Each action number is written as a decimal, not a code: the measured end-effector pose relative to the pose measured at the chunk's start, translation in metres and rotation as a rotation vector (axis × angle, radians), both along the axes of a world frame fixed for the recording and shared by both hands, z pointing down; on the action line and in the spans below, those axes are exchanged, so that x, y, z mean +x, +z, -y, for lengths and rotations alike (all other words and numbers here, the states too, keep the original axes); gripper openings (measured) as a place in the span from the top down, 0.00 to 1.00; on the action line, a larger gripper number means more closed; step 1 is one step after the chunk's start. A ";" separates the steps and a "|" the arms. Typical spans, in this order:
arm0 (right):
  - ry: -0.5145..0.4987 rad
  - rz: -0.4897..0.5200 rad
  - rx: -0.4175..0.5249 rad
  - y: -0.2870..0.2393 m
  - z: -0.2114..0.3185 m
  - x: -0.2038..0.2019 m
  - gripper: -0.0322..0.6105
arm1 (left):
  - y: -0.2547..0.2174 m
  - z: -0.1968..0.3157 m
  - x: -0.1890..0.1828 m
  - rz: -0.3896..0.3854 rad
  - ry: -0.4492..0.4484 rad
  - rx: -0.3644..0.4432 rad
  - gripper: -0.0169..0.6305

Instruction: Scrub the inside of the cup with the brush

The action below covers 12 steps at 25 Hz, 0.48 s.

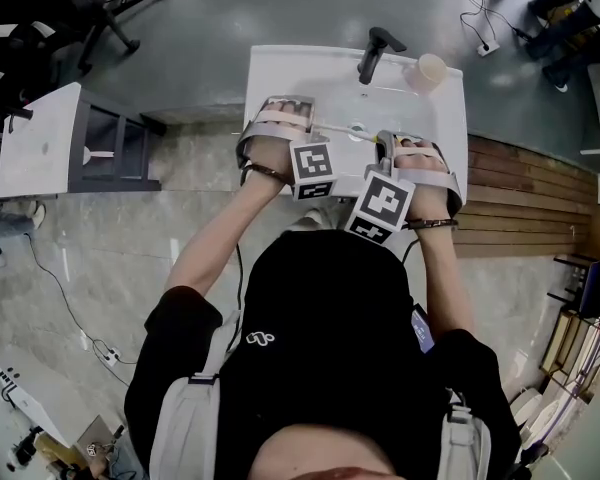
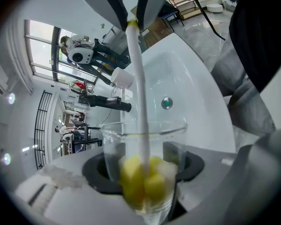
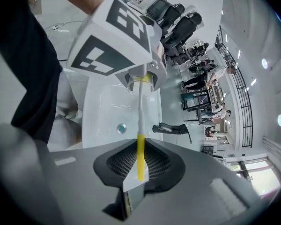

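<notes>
Now my left gripper (image 2: 144,171) clamps the cup (image 2: 116,146), my right gripper (image 3: 139,167) pinches the brush (image 3: 140,111) with its sponge head (image 2: 133,184) inside, so next I should twist it.

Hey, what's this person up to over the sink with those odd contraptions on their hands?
A person leans over a white sink, with hand-held tongs in each hand. The left tongs grip a clear cup, and the right tongs hold the yellow end of a long brush. The brush's yellow sponge head sits deep inside the cup, so it looks like the cup is being scrubbed out.
</notes>
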State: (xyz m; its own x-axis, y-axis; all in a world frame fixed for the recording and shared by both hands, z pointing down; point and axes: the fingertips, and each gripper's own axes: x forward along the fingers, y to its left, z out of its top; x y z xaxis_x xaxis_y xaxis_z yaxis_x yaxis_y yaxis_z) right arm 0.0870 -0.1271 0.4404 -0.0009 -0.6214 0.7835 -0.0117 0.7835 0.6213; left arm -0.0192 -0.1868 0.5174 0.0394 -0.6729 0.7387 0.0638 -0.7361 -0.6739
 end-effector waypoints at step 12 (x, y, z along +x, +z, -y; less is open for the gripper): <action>0.032 0.203 -0.067 0.003 -0.002 0.007 0.87 | -0.001 0.003 -0.003 -0.058 0.024 -0.002 0.56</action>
State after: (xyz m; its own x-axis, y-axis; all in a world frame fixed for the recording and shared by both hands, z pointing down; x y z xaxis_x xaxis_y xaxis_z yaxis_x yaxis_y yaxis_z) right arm 0.0940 -0.1252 0.4435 -0.1442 -0.5702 0.8087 -0.1567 0.8201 0.5503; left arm -0.0222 -0.1894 0.5164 0.0981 -0.6696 0.7362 0.0421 -0.7363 -0.6753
